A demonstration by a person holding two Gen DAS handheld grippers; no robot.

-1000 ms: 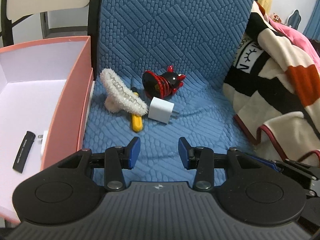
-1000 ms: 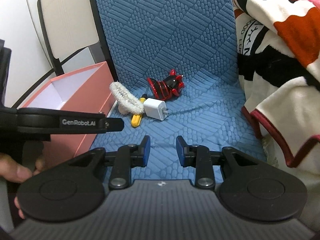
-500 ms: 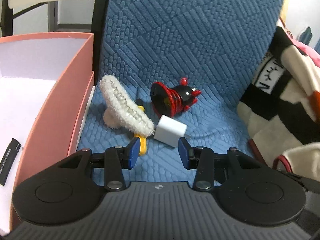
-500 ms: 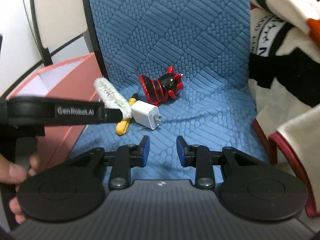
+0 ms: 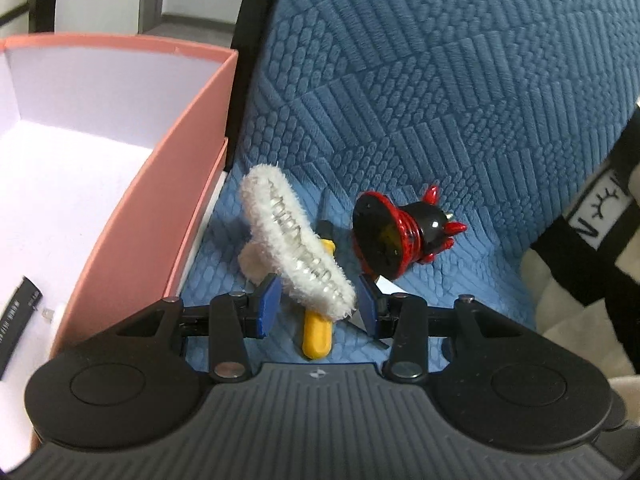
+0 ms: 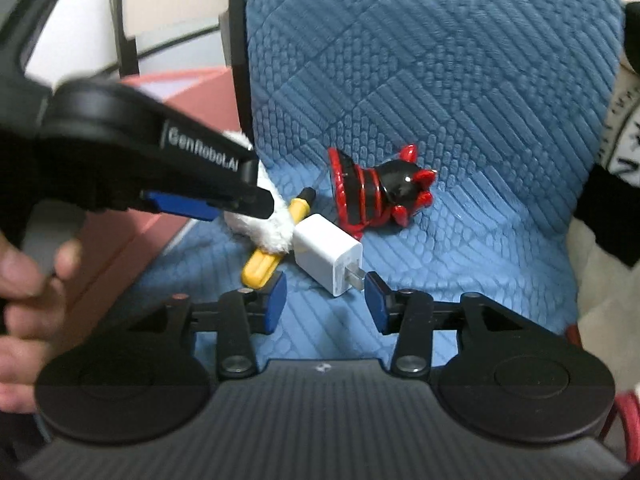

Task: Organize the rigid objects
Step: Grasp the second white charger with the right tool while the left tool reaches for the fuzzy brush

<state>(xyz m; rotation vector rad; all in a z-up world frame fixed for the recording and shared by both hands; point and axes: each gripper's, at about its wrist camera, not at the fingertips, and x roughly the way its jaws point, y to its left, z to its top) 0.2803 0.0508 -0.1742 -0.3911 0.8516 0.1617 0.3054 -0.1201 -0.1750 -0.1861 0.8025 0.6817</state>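
With both grippers' fingers apart, the left gripper [image 5: 316,306] straddled the fluffy white hair claw [image 5: 296,252] lying across the yellow-handled screwdriver [image 5: 317,334] beside the pink cardboard box [image 5: 160,184], so closing might snag the screwdriver, while the right gripper [image 6: 322,300] crowded the white plastic charger [image 6: 328,254].

A quilted blue chair cushion with geometric stitching [image 5: 440,92] carries a fluffy white hair clip [image 5: 296,248], a yellow-handled screwdriver [image 5: 317,336], a glossy white charger block [image 6: 328,256], and a red-and-black striped figurine [image 5: 400,236]. The open cardboard box [image 5: 160,200] is salmon pink outside, white inside.
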